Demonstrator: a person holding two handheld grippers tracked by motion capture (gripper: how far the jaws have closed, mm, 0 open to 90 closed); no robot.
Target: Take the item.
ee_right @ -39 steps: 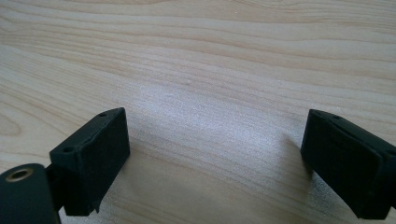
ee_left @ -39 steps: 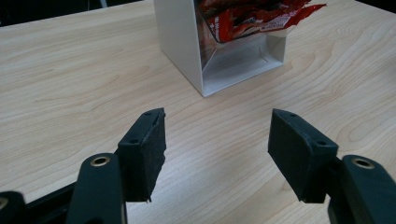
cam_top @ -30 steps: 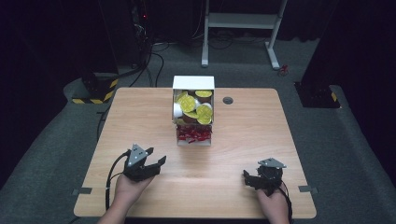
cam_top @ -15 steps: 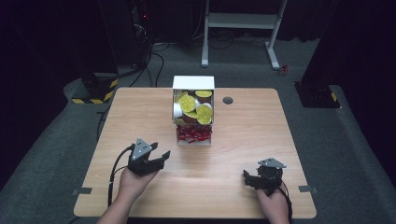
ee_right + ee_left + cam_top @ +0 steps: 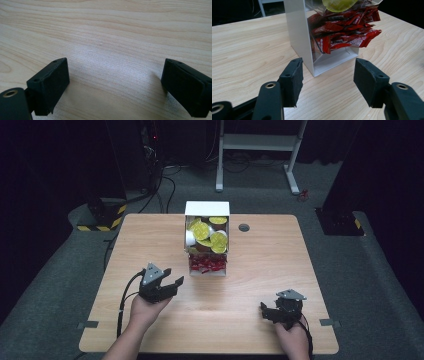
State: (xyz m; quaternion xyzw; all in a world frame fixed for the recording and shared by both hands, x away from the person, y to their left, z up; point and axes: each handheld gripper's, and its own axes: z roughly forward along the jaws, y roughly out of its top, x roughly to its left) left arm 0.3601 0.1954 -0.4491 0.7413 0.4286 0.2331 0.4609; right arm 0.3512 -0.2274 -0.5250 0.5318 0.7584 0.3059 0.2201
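I see my left gripper [image 5: 172, 285] over the wooden table [image 5: 150, 240], a little way in front of the white box [image 5: 207, 209]. Its jaws point at the near left corner of the box. They stand apart with nothing between them, and they have just been closing a bit. In the left gripper view the box's clear bottom part is just past the jaws. It is full of red packets [image 5: 342, 32]. They lie in a heap behind the clear front wall. Above them in the box sit round yellow-topped cups [image 5: 210, 232].

The box stands in the middle of the table, toward the far edge. A small dark hole [image 5: 244, 227] in the table lies just to its right.

My right gripper [image 5: 265, 312] rests low near the front right part of the table, well apart from the box. Its jaws are wide apart and there is just bare wood between them.
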